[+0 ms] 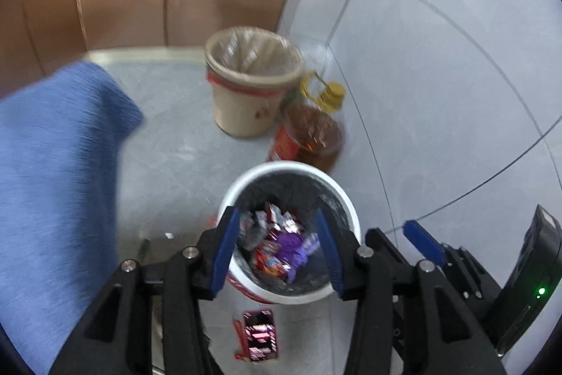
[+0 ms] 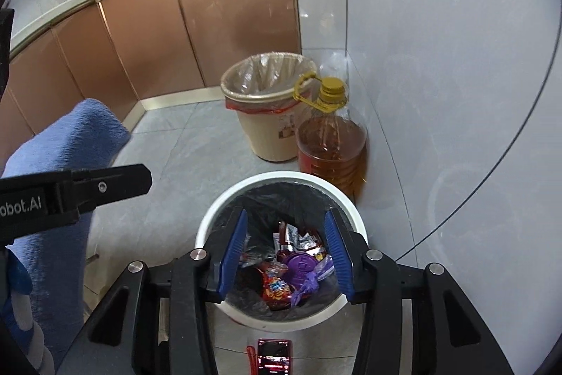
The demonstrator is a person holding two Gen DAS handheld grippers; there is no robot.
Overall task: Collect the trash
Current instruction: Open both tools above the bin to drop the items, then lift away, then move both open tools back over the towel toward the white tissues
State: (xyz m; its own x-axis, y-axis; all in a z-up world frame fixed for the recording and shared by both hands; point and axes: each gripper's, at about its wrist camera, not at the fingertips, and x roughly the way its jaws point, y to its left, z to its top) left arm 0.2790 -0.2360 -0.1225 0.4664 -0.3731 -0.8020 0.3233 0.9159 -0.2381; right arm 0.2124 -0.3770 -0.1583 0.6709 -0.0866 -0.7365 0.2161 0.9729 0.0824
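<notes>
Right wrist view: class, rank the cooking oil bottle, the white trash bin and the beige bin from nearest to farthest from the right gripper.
1. White trash bin: directly under the right gripper, wrappers inside.
2. Cooking oil bottle: just behind the white bin, against the right wall.
3. Beige bin: beyond, left of the bottle, by the cabinets.
</notes>
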